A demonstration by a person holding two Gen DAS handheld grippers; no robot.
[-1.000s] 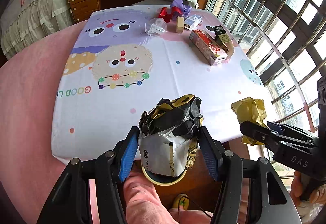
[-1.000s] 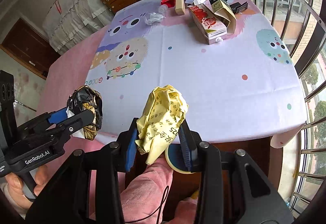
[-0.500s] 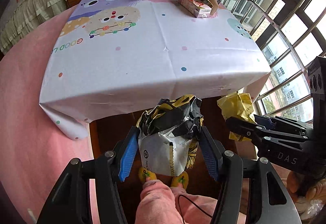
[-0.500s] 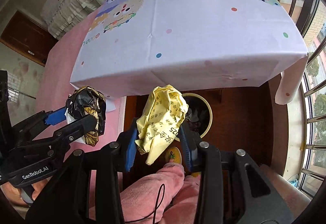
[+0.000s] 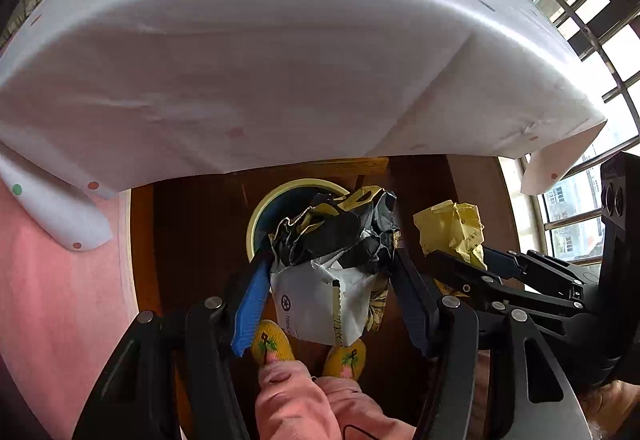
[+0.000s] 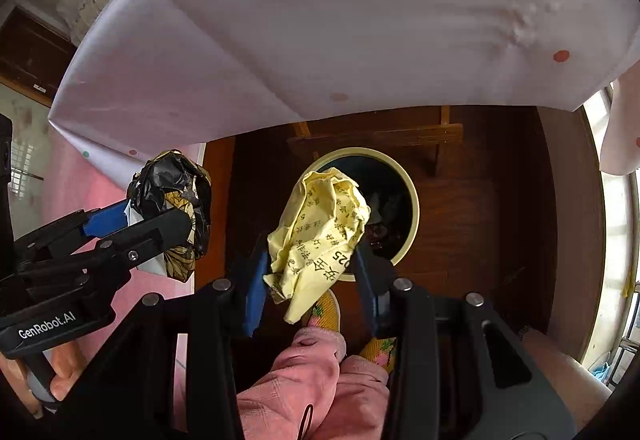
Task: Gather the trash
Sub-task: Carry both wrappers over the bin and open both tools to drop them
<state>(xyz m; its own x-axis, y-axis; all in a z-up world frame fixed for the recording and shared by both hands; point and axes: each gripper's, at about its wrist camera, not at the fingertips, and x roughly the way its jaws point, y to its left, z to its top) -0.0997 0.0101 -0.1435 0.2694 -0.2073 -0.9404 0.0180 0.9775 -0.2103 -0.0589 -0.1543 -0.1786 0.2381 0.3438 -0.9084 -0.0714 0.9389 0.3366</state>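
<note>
Left gripper (image 5: 328, 294): closed on a crumpled black and white wrapper (image 5: 334, 260), pinched at the sides between the blue pads (image 5: 250, 310).
Right gripper (image 6: 310, 280): closed on a crumpled yellow paper (image 6: 320, 228) with printed characters, gripped near the lower half.
Place of the trash: both pieces held in the air below the edge of the tablecloth (image 5: 280, 60), above the dark wooden floor.
Bin (image 6: 412, 200): round, pale rim, dark inside, standing on the floor under the table; some dark scraps visible inside.
Relation to the bin: yellow paper overlapping the near rim in the right view; wrapper in front of the bin (image 5: 256, 216) in the left view, exact height above it not possible to tell.
Handling of the wrapper: probably very light, thin, crackly and a bit slippery; best pinched at the thick crumpled part, not at a loose flap.
Handling of the paper: light and soft, easy to squash, not fragile; loose corner hanging under the grip, likely to catch on a pad at release.
Also visible: pink trousers (image 6: 304, 372) and yellow slippers (image 5: 268, 344) close to the bin.
Step in hand, as a judgement: bringing both pieces over the opening for the drop.
</note>
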